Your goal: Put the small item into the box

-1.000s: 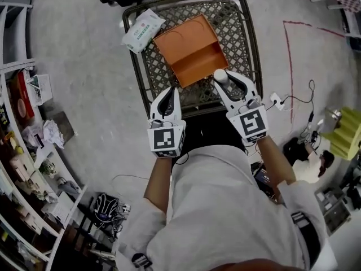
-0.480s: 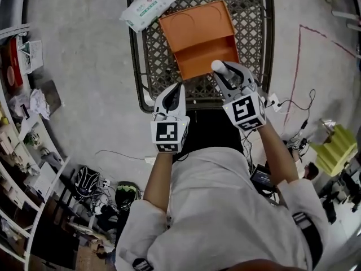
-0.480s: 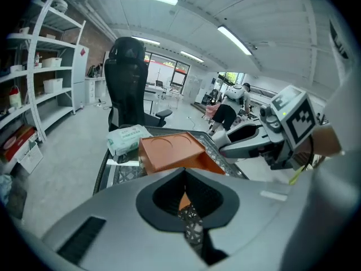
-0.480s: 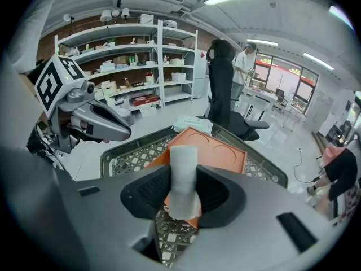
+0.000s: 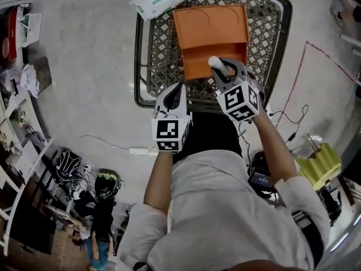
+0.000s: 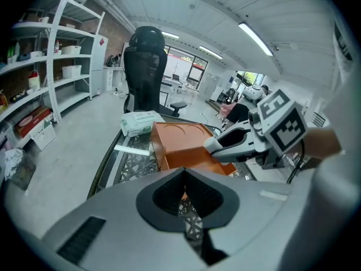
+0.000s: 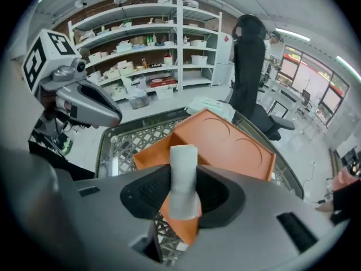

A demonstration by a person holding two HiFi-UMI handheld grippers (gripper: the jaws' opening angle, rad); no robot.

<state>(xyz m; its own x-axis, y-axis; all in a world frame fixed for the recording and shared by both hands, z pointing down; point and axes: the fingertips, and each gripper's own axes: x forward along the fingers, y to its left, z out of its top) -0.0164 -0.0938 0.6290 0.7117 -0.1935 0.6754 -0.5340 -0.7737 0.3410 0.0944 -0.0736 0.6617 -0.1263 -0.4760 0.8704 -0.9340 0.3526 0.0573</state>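
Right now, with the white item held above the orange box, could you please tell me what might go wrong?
The white item sticks out far beyond the right gripper's pads, so it may tilt or slip. It hangs close to the orange box's near wall; released early, it could land on the lattice table. The left gripper is off the box, so a bump might shift it.

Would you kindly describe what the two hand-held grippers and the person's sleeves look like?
Both the left gripper and the right gripper have smooth white-grey shells with curved jaws lined in dark ribbed pads. Each carries a white cube printed with black square markers. The person wears a light short-sleeved shirt.
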